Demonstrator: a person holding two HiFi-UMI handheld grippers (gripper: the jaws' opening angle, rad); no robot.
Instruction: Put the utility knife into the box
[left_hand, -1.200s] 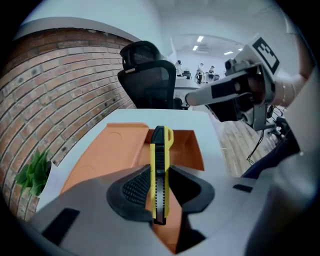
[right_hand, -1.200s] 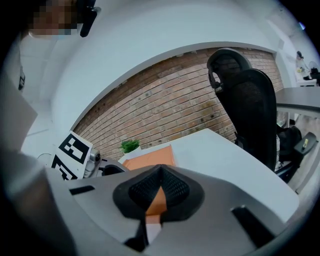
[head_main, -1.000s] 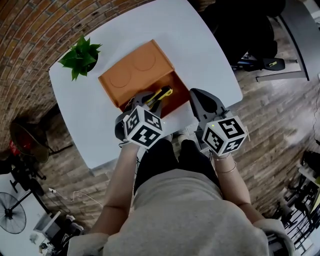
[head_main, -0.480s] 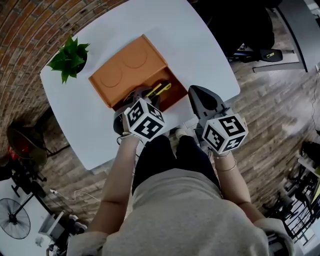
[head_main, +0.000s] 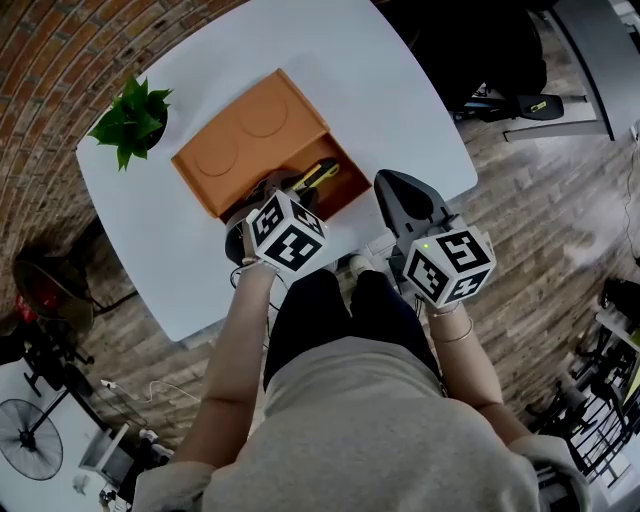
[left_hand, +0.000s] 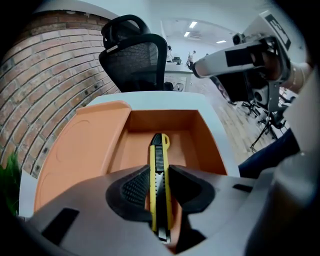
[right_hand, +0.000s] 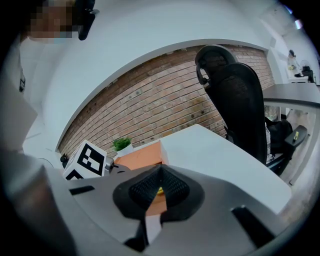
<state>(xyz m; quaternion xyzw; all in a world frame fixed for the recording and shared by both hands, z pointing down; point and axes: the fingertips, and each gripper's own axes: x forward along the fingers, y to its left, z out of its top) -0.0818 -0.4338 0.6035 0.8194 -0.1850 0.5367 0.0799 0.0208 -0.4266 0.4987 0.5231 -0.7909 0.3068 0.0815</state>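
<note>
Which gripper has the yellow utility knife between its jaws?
The left gripper: its jaws clamp the yellow-and-black utility knife over the open orange box. The right gripper has its jaws closed on nothing.

Bright, even indoor light covers the white table; a soft shadow lies inside the orange box on it. Beyond the table's far edge, ceiling lamps glow in the left gripper view. Both gripper views bend strongly and darken toward their corners.
</note>
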